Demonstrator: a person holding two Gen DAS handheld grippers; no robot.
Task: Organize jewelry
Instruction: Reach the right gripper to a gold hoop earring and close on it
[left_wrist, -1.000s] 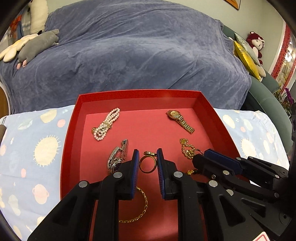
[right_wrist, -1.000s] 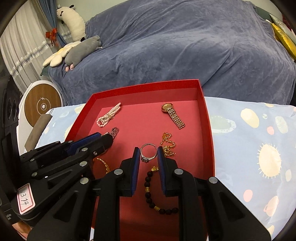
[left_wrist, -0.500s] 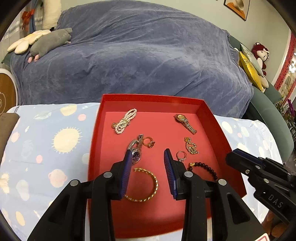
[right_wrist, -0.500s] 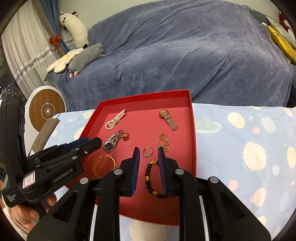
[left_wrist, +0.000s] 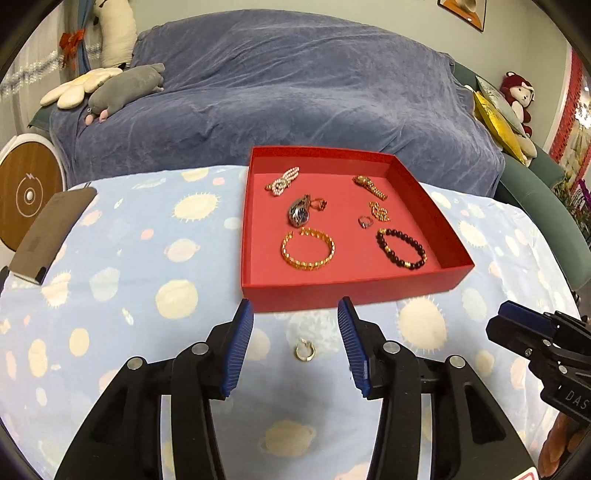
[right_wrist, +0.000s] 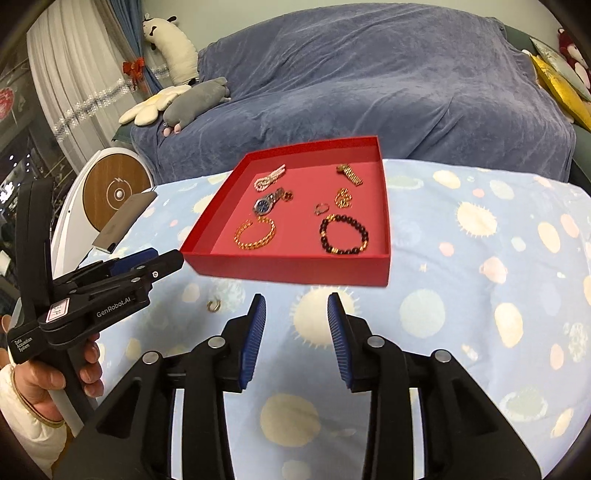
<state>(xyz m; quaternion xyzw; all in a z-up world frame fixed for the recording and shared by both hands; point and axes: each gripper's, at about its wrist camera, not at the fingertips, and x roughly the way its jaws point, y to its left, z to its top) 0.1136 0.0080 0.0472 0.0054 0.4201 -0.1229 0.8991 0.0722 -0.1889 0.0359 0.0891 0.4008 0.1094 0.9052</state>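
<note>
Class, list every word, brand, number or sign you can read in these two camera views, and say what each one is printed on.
"GenRobot.AI": side of the black left tongs.
"DAS", cut off by the picture's edge: black body of the right tongs.
"Data Acquisition System", small: butt of the left tongs' handle.
White sticker with red border on the left tongs: digits too blurred to read.
Lightning-bolt sign: round wooden-faced white device.

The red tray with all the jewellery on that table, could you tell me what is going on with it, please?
A person holds a handheld gripper in each hand and is sorting jewelry into the red tray. Watches, bracelets, rings and a pearl piece already lie inside. The left gripper and the right gripper are both open, holding nothing, on the near side of the tray; their jaws have just been opening. One small gold ring lies on the patterned cloth outside the tray, in front of the left gripper.
</note>
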